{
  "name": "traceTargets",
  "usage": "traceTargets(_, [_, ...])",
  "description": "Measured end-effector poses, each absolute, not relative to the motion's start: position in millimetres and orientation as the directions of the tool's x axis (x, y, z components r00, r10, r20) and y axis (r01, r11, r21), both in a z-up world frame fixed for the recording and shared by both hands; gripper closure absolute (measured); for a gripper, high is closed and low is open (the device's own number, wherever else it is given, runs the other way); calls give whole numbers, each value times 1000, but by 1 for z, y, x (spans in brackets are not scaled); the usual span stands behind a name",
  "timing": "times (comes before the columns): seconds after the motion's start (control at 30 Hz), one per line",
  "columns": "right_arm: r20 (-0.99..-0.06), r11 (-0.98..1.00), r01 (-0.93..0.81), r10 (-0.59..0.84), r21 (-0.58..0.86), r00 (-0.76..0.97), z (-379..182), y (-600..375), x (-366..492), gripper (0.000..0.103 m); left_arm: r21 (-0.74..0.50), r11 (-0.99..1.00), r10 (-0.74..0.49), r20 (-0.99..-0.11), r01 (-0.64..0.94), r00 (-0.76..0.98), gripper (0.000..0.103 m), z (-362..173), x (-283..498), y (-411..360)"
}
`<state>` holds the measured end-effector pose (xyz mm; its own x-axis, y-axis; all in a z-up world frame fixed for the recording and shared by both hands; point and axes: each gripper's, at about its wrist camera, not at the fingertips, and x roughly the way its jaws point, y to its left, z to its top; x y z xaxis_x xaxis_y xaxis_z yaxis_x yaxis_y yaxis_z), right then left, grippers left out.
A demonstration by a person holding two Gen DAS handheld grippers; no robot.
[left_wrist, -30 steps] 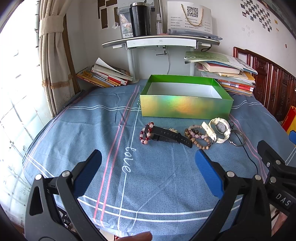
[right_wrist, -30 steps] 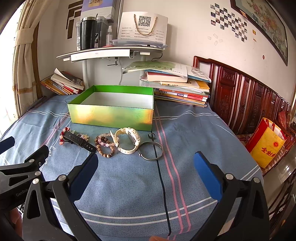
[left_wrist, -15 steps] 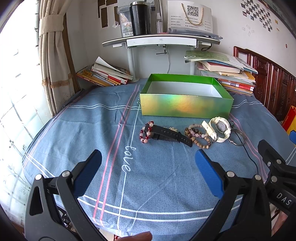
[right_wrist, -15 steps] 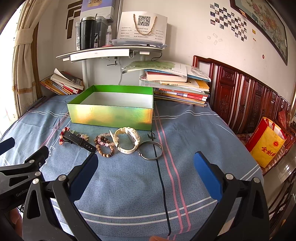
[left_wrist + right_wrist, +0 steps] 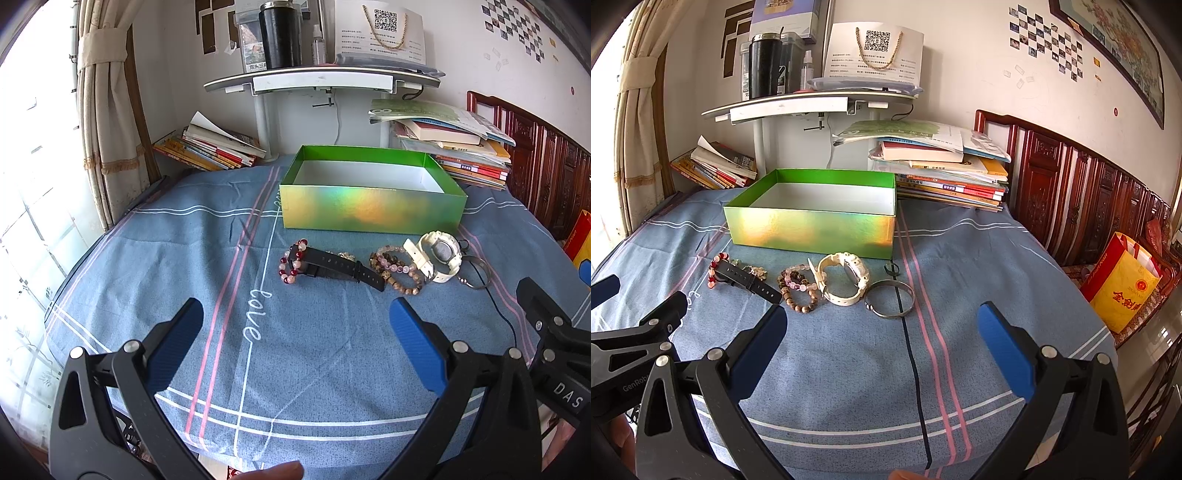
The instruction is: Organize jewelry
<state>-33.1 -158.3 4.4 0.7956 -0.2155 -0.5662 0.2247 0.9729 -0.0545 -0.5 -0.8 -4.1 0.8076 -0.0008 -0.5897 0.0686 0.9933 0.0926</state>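
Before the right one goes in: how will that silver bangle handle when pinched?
The silver bangle looks like a thin rigid metal hoop, so it probably keeps its shape. Lying flat on the blue cloth, its low rim may be hard to get under. The shiny surface could slip between pads.

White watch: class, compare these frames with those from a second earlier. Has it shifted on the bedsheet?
No. The white watch still lies just in front of the green box, between the beaded bracelets and the metal bangle.

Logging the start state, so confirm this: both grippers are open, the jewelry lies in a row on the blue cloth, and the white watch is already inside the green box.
One error: the white watch is not in the green box; it lies on the blue cloth in front of it, as the right wrist view shows. The box looks empty. The rest holds.
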Motion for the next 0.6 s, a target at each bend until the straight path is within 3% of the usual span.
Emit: traceTargets(0.6, [-563,972,228,-217,-52,797,6,-162,-33,2,93,994,3,-592,64,806,4,-14,-3,1])
